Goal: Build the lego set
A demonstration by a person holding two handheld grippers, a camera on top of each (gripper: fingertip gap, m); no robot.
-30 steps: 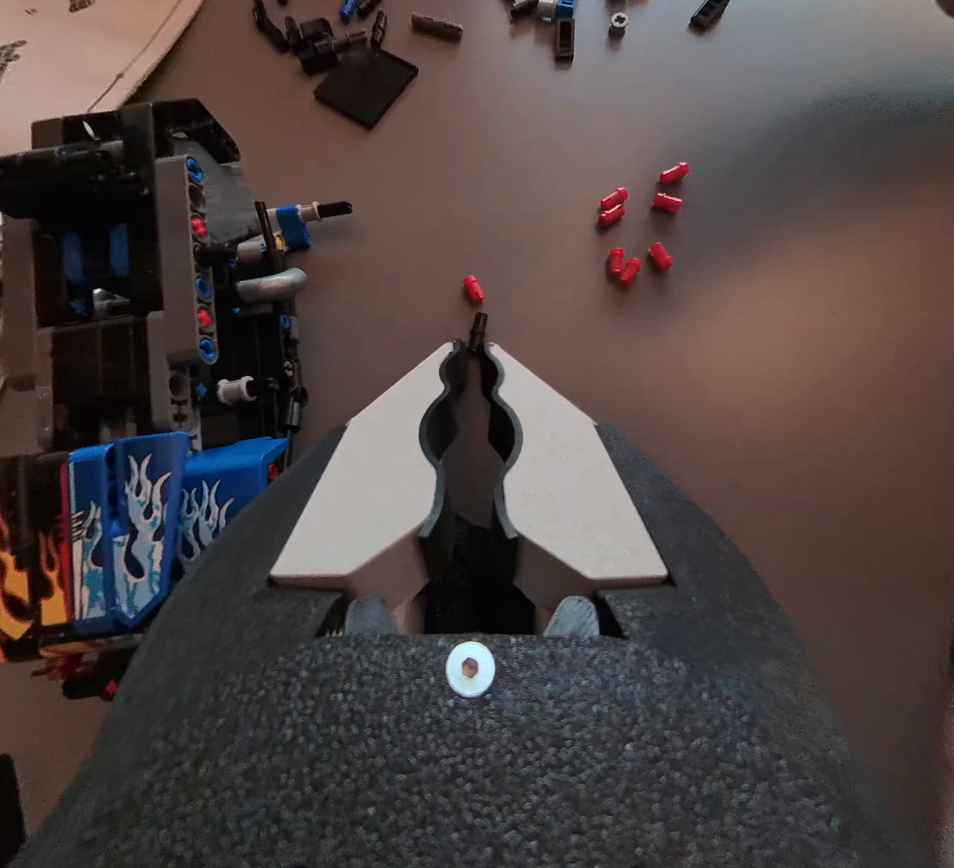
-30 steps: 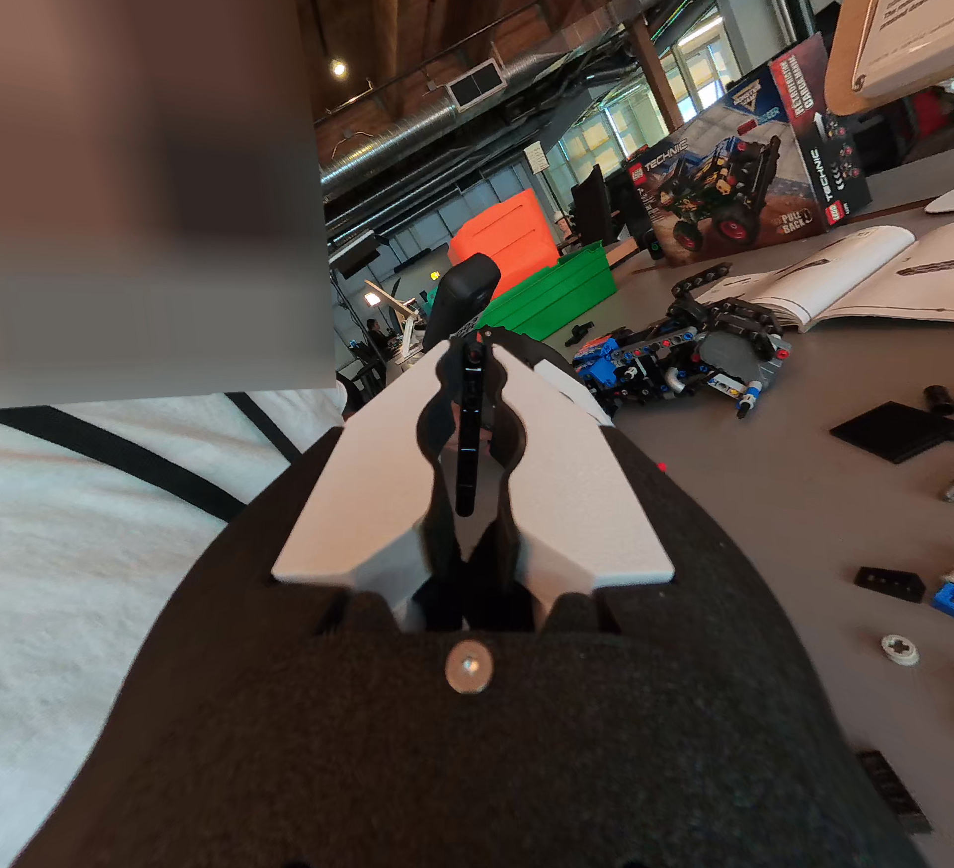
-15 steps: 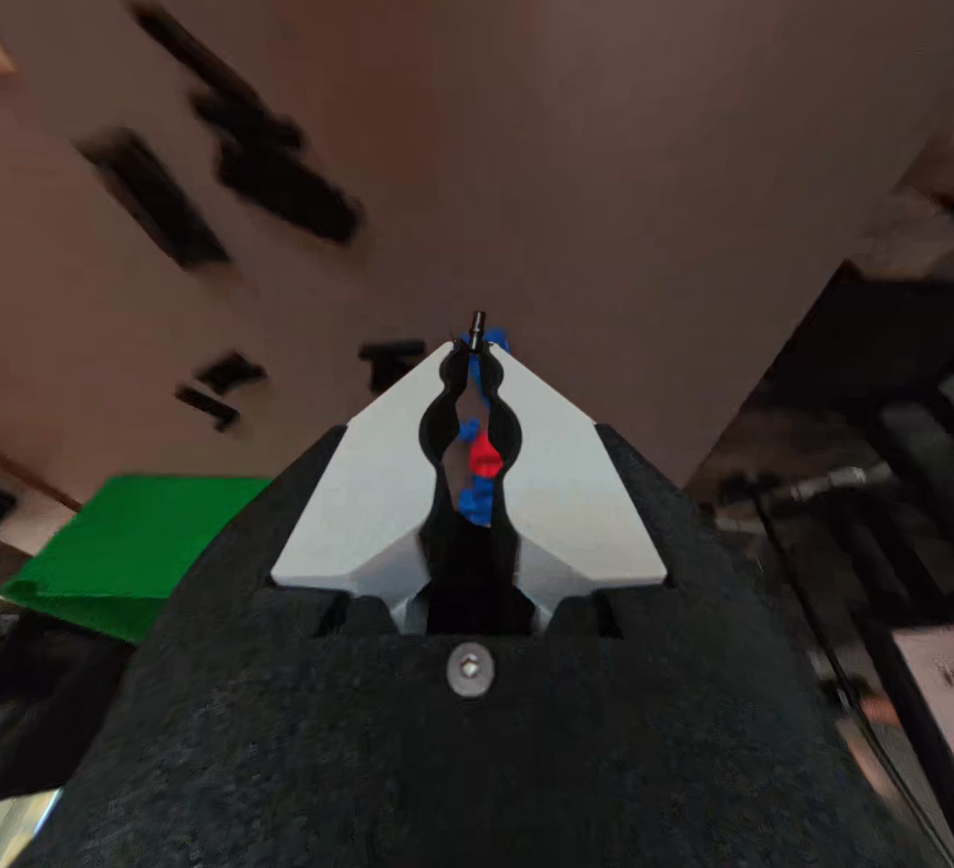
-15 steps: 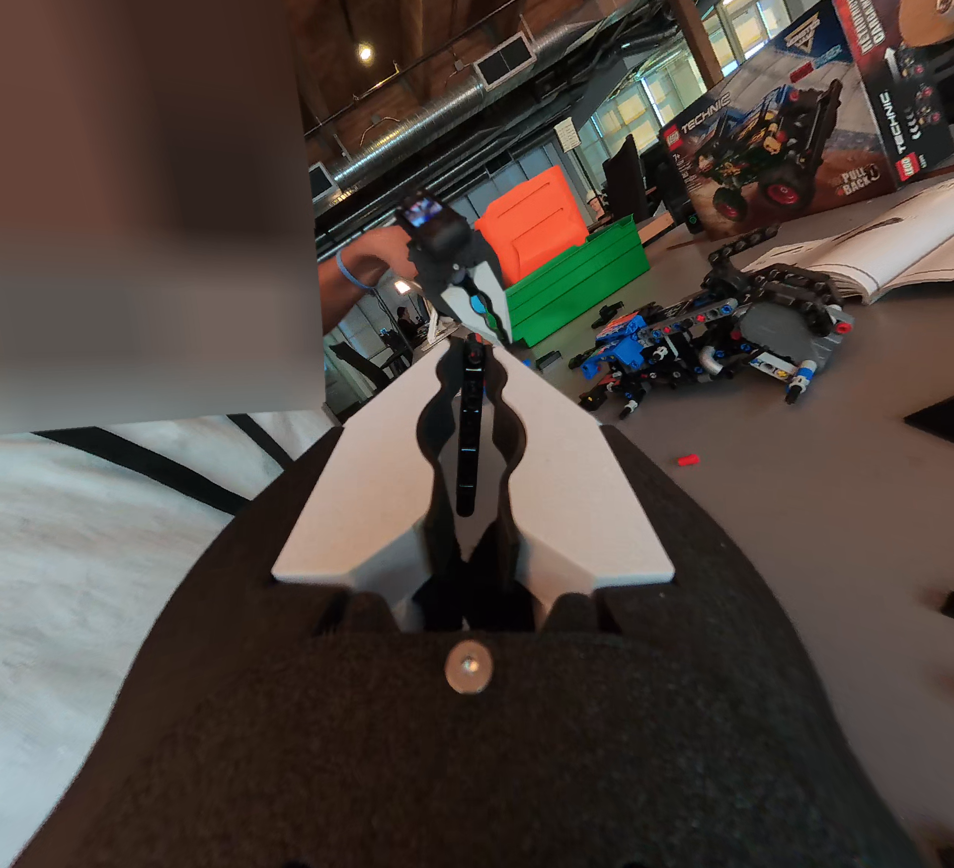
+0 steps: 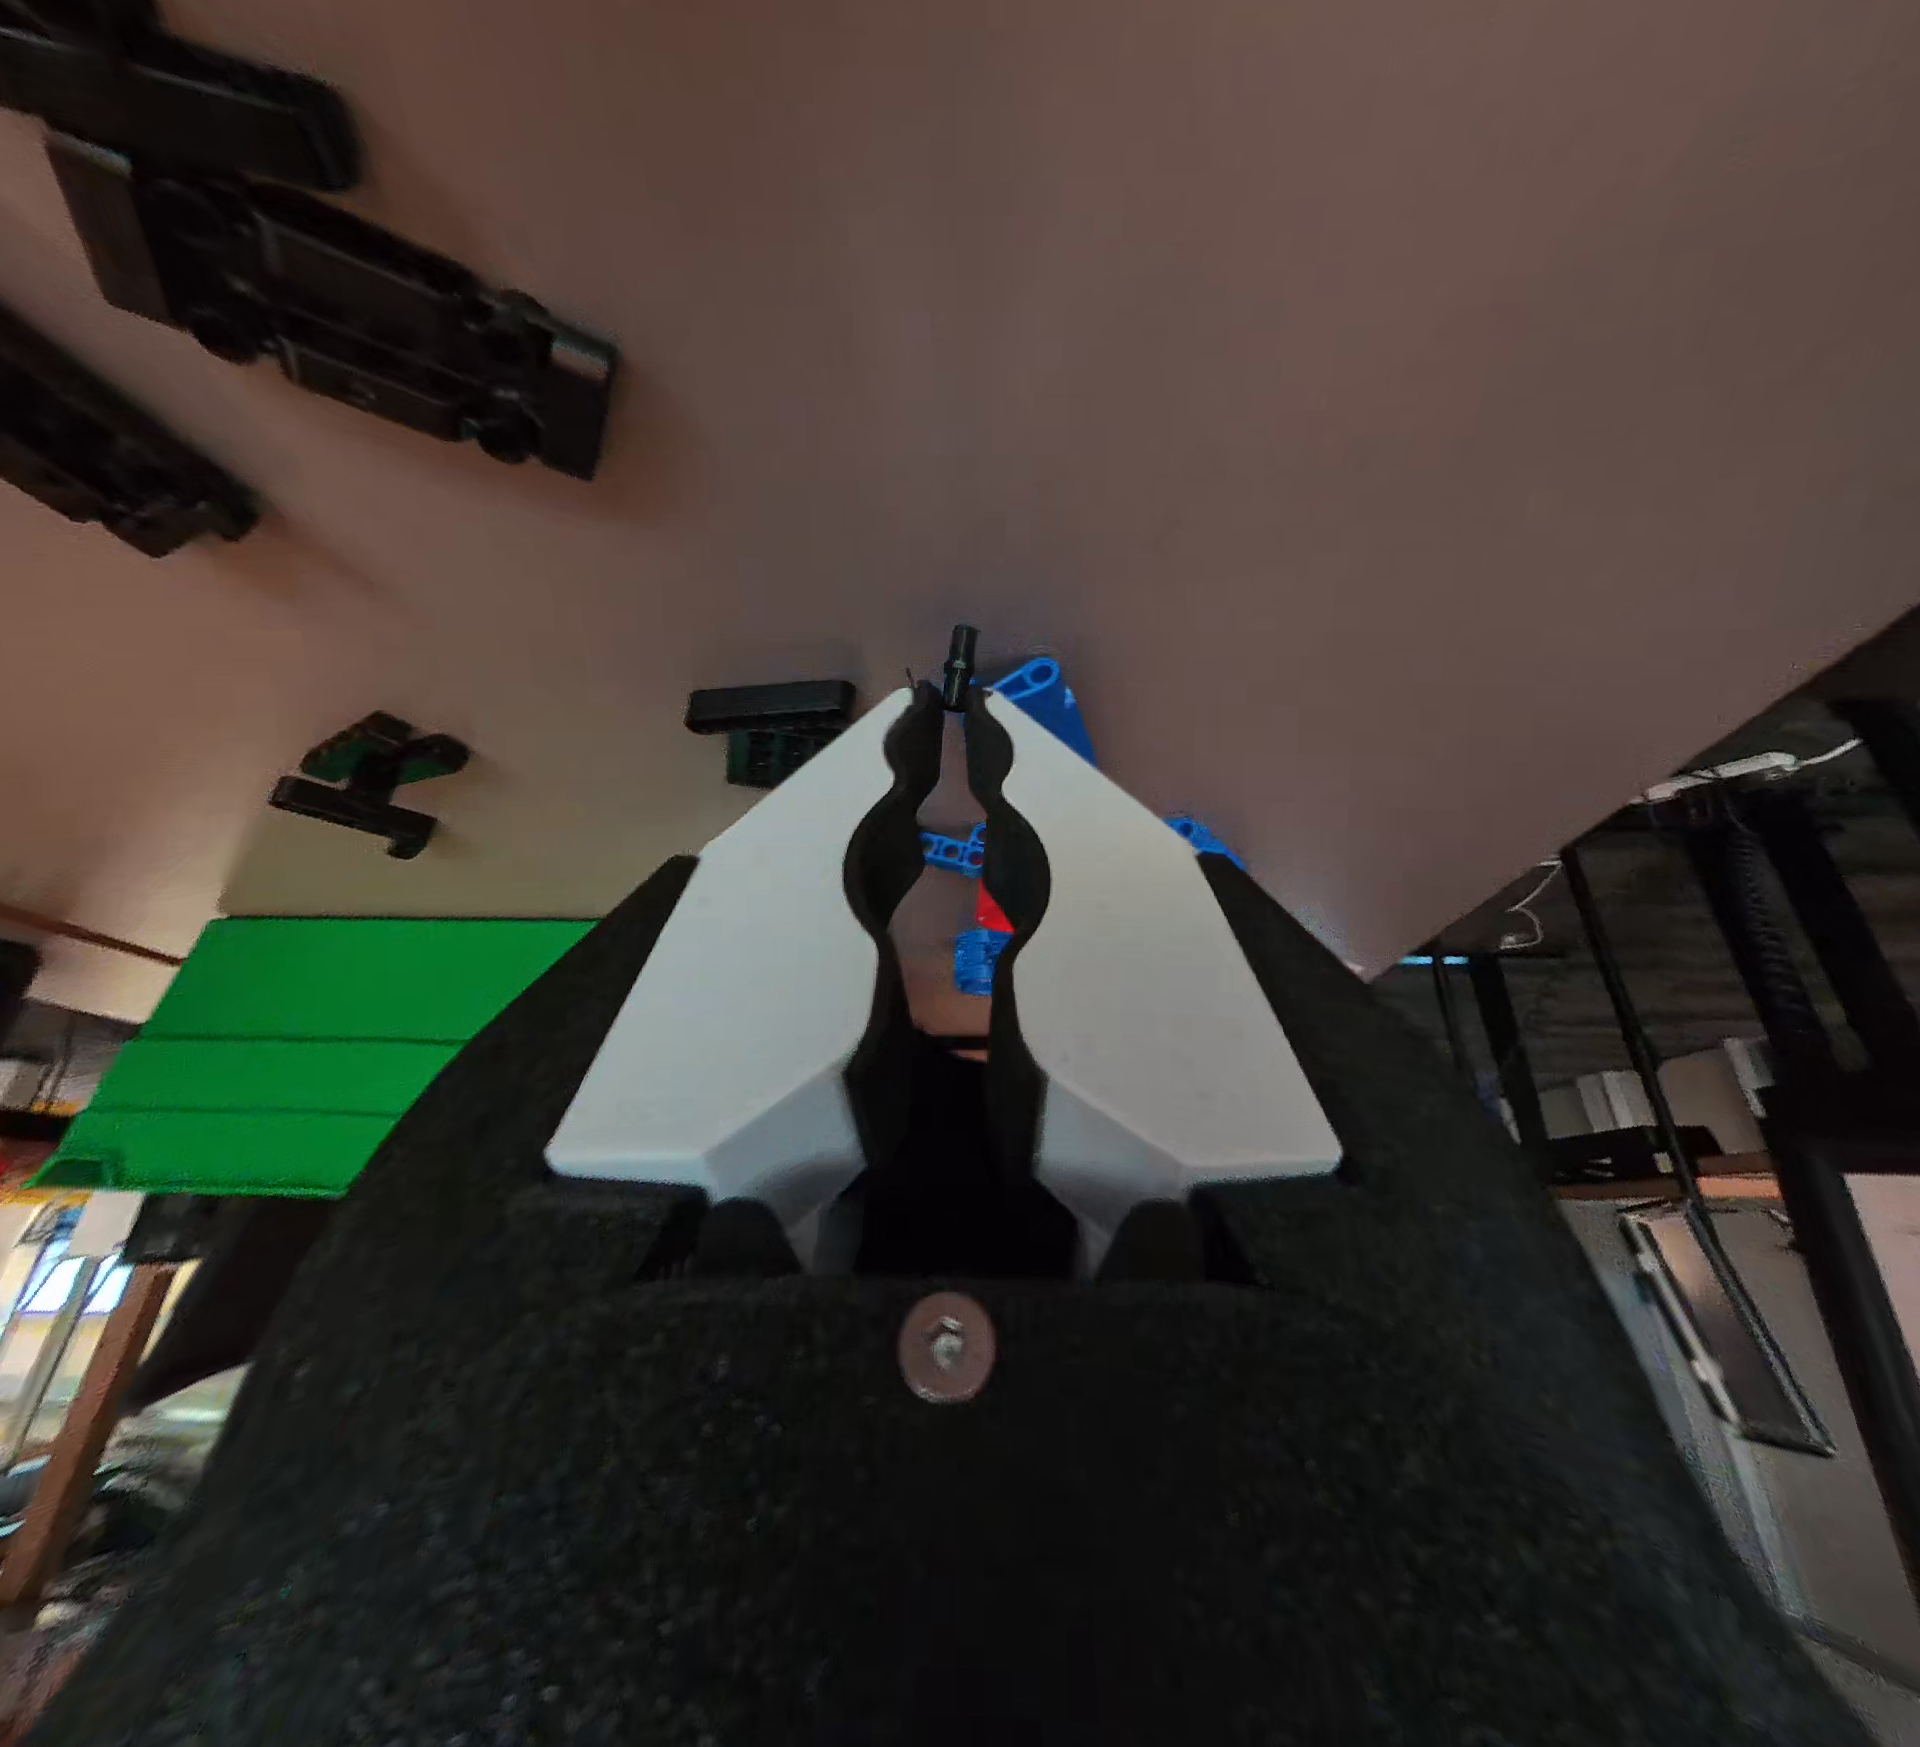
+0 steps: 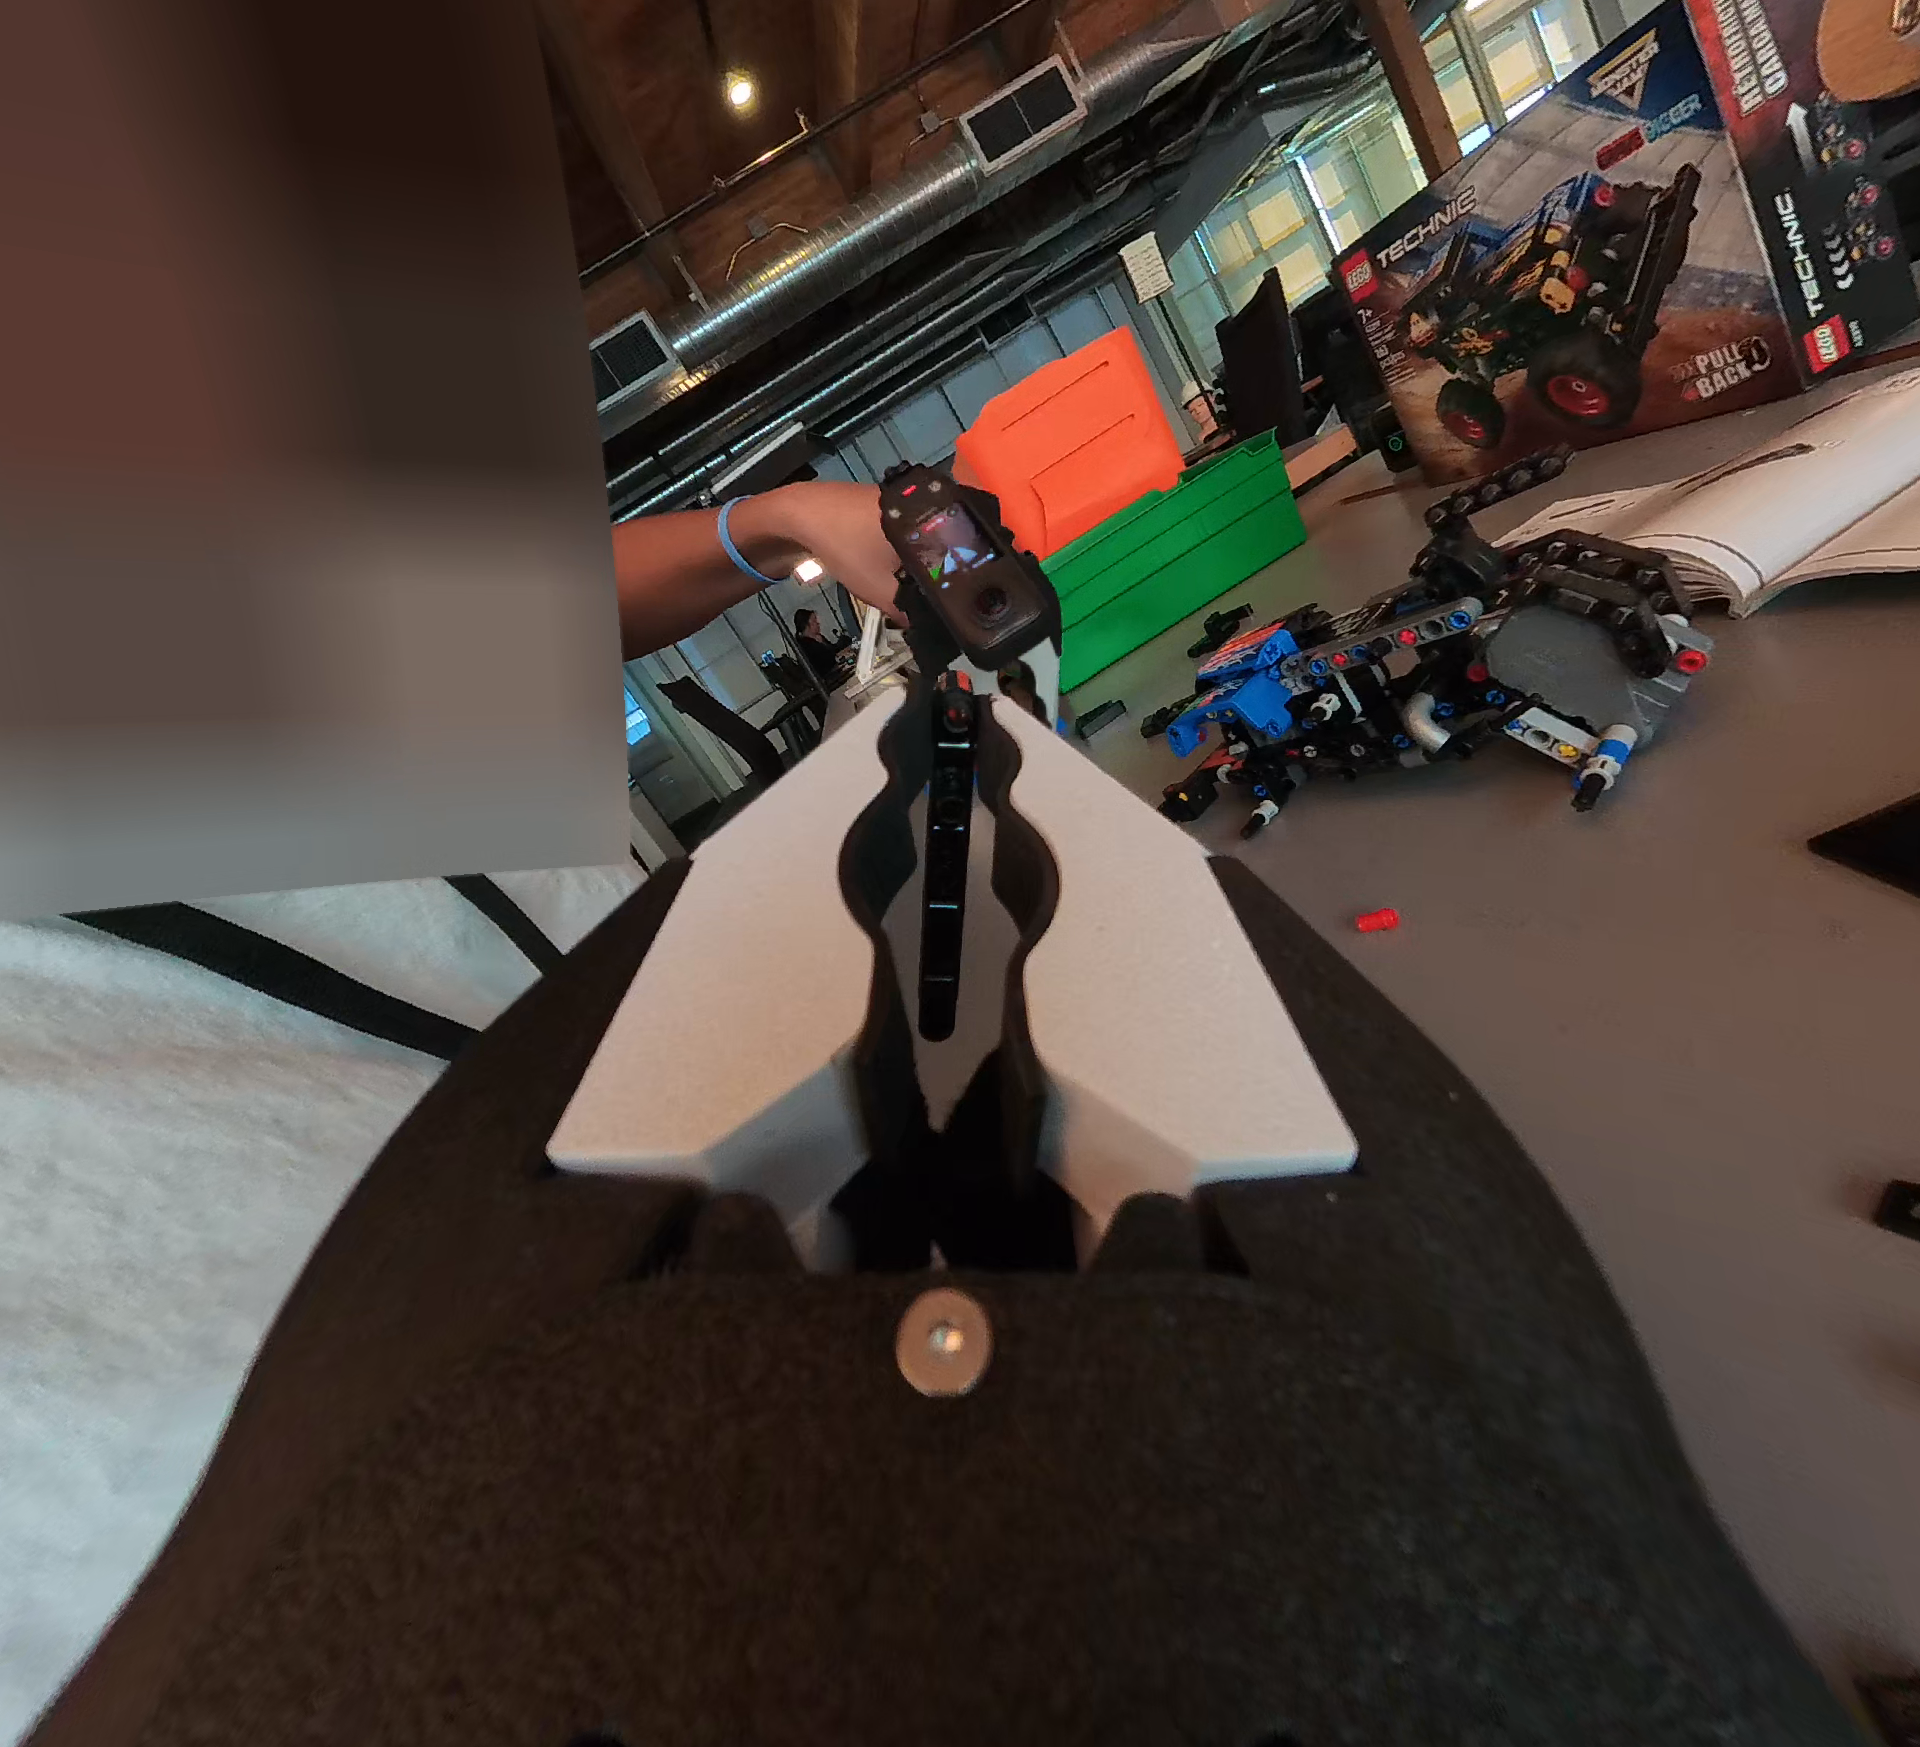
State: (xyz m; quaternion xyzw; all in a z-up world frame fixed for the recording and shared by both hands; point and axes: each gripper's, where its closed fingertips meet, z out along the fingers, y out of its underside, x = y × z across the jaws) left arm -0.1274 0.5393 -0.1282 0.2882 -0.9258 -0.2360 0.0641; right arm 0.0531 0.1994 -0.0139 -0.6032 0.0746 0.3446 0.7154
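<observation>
1. Black plastic is what I am pinching in both tools: my left gripper (image 5: 954, 705) is clamping a small black connector pin (image 5: 957, 679) at its very tips, with the pin's end poking out past the white fingers (image 5: 769, 928).
2. My right gripper (image 6: 948, 710) is closing on a long black lego beam (image 6: 943, 876), which is lying lengthwise down the channel between its jaws, in the centre of the right wrist frame.
3. In that same frame the left gripper is hanging just above the beam's far end, nose down, so I am judging the step in hand to be fitting the pin into a hole at the beam's tip.
4. I cannot tell whether pin and beam are touching yet; the meeting point is too small and dark.
5. The half-built blue and black lego truck chassis (image 6: 1434, 689) is lying on the grey table (image 6: 1558, 1126) at right of centre, well apart from both tools, with the printed set box (image 6: 1621, 243) and open instruction booklet (image 6: 1714, 513) at upper right.
6. Loose black pieces (image 5: 353, 336) are lying at the upper left of the left wrist frame.
7. The next move, as I am reading it, calls for lining the pin square to the hole and pressing straight in; a skewed push could twist the beam in the right grip.
</observation>
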